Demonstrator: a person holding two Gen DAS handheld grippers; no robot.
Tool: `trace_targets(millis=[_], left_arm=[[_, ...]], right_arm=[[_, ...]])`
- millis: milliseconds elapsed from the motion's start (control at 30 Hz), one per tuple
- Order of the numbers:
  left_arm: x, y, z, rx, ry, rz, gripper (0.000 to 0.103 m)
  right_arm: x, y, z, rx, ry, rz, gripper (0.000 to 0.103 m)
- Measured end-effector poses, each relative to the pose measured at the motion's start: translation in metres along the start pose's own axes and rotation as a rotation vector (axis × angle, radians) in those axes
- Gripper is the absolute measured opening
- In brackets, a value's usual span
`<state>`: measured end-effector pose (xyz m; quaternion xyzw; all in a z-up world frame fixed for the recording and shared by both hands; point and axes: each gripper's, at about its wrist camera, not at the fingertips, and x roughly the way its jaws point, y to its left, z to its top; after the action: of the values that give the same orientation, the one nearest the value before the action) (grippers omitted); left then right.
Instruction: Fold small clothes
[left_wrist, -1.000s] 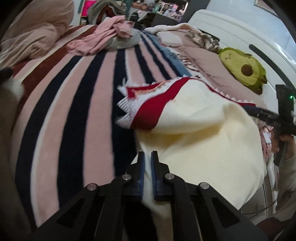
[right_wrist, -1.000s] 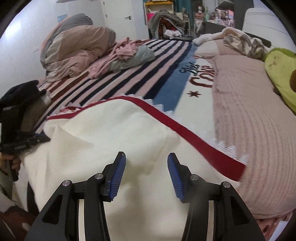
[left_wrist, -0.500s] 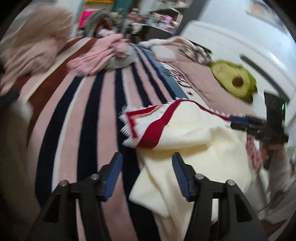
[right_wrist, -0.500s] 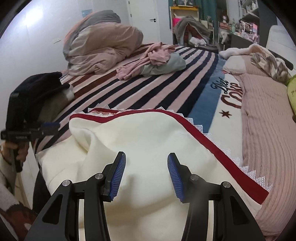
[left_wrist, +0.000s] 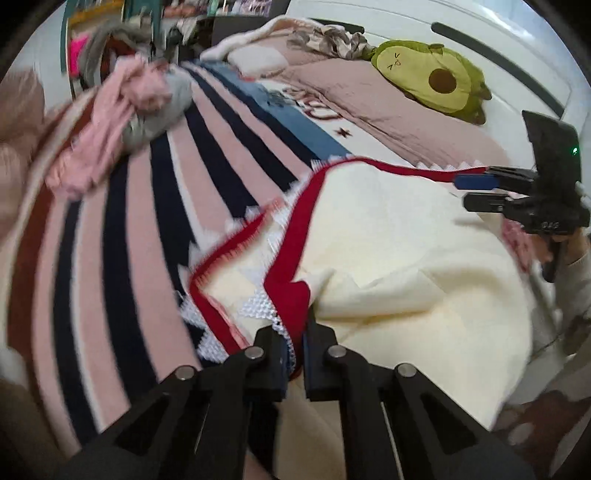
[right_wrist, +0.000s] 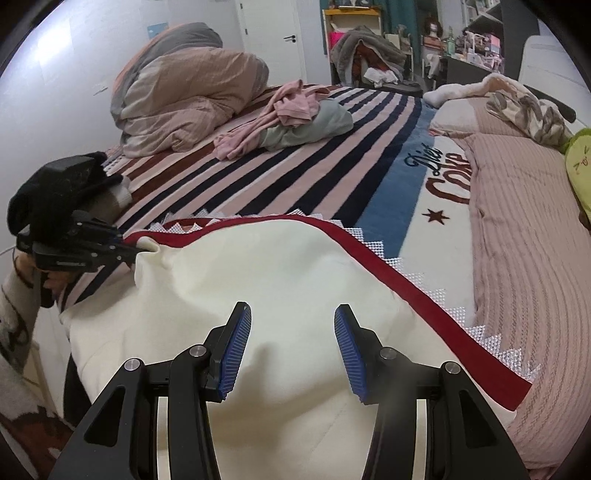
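Left gripper (left_wrist: 294, 345): fingers drawn narrow, clamped on the red-trimmed corner of the cream garment (left_wrist: 399, 258), with white zigzag lace and red band pinched between the 2 blue pads. Left-wrist view is motion-blurred toward its left side. Right gripper (right_wrist: 292, 349): fingers spread wide, holding nothing, positioned above the cream cloth; whether the tips touch the fabric cannot be told. The garment lies spread across the near edge of the bed (right_wrist: 332, 173), cream face up, its red border (right_wrist: 424, 299) with lace edging running diagonally from the left gripper's side toward the lower right of the right-wrist view. At the held corner the cloth is turned up, forming a fold with a ridge. Beneath the garment is a blanket striped in pink, navy and brown, bearing a blue band and lettering (right_wrist: 439, 173). To the right lies a ribbed pink cover (right_wrist: 524, 229). Further back, well apart from the garment, a heap of pink and grey clothes (right_wrist: 295, 118) rests on the stripes. Beyond that, a rolled duvet (right_wrist: 184, 99). An avocado plush (left_wrist: 436, 79) sits at the far right.
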<state>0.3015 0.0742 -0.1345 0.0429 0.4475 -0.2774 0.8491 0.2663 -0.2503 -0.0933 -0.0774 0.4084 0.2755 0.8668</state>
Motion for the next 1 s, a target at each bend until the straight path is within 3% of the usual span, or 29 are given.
trace_targets(millis=[133,233,333,400,500,567,733,800,833,867,1000], left_arm=[[-0.003,0.015,0.028,-0.007,-0.055,0.109,0.003],[0.010,0.026,0.043,-0.014,-0.029,0.135,0.008],[0.029,0.035,0.047,-0.027,0.024,0.195,0.031],[0.034,0.043,0.043,-0.064,0.037,0.223,0.035],[0.024,0.050,0.030,-0.117,0.023,0.238,0.045],[0.006,0.050,0.021,-0.147,-0.012,0.260,0.062],[-0.044,0.039,-0.018,-0.257,-0.078,0.195,0.078],[-0.062,0.030,-0.042,-0.309,-0.097,0.159,0.078],[-0.072,0.024,-0.058,-0.341,-0.110,0.133,0.081],[-0.076,0.019,-0.069,-0.364,-0.114,0.110,0.083],[-0.079,-0.006,-0.114,-0.477,-0.131,-0.023,0.083]], right_arm=[[-0.002,-0.010,-0.001,0.026,-0.012,-0.017,0.042],[-0.002,-0.016,-0.003,0.036,-0.009,-0.029,0.042],[0.003,-0.019,-0.008,0.045,0.019,-0.031,0.042],[0.006,-0.020,-0.013,0.045,0.041,-0.025,0.042],[0.005,-0.018,-0.017,0.036,0.050,-0.026,0.042],[0.000,-0.015,-0.016,0.033,0.038,-0.010,0.042],[-0.015,0.004,-0.016,0.017,-0.004,0.047,0.042],[-0.020,0.017,-0.020,0.001,-0.019,0.102,0.032],[-0.022,0.028,-0.023,-0.017,-0.024,0.139,0.019],[-0.023,0.040,-0.027,-0.028,-0.026,0.186,0.012],[-0.018,0.084,-0.040,-0.074,-0.003,0.307,0.008]])
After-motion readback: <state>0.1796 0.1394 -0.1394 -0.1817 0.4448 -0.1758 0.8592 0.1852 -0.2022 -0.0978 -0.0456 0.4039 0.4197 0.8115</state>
